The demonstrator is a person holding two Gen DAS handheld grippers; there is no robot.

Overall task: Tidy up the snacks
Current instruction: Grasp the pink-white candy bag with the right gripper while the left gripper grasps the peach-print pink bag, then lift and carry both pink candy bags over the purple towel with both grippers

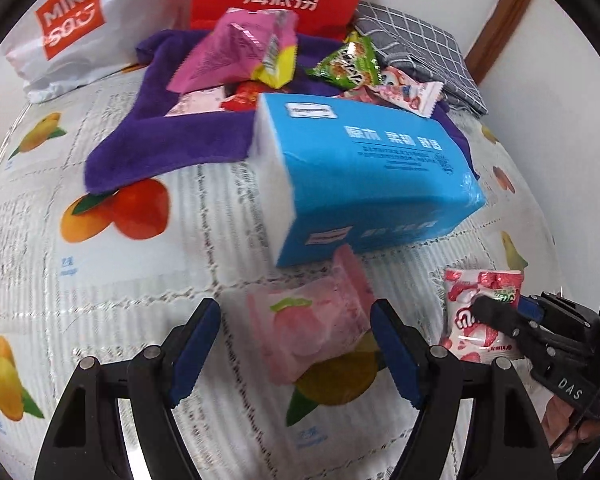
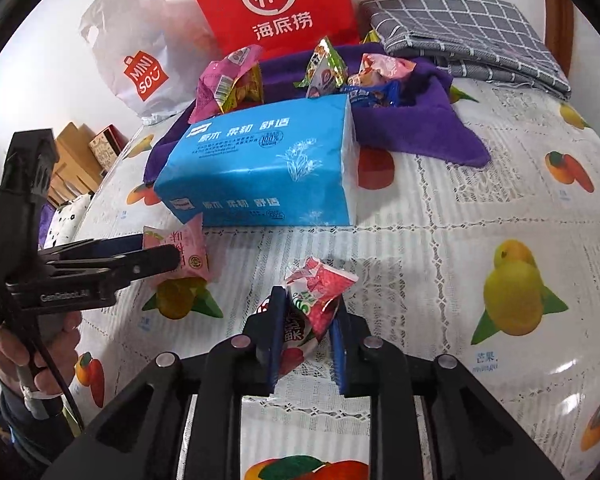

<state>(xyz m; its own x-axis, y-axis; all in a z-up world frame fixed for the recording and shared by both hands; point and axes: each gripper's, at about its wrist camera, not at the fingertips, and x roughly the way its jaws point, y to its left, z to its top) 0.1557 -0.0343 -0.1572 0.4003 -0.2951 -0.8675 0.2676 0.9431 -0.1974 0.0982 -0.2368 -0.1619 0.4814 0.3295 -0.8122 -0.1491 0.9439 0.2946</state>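
White plastic tablecloth (image 1: 148,280) printed with mangoes and oranges covers the table in front of me, with a pale wall behind it. Against that wall leans a red Haidilao bag (image 2: 272,4) and, to its left, a white Miniso bag (image 1: 68,20); a folded grey checked cloth (image 2: 468,36) lies at the far right.

A purple towel (image 1: 156,136) is spread in the middle of the far side, and loose snacks are piled on it: a pink-and-yellow packet (image 1: 240,48), a green packet (image 1: 350,62) and a strawberry-print wrapper (image 1: 408,94) among them. A blue tissue pack (image 1: 364,176) sits at the towel's near edge, partly on it.

My left gripper (image 1: 296,348) is spread wide, its blue pads on either side of a pale pink peach snack packet (image 1: 312,328) that lies flat just in front of the tissue pack; the pads do not press on it.

My right gripper (image 2: 306,344) is pressed together on a red-and-white strawberry snack packet (image 2: 320,292), pinching its lower part so the crumpled top sticks up past the fingertips, near the tablecloth on the near side of the tissue pack.
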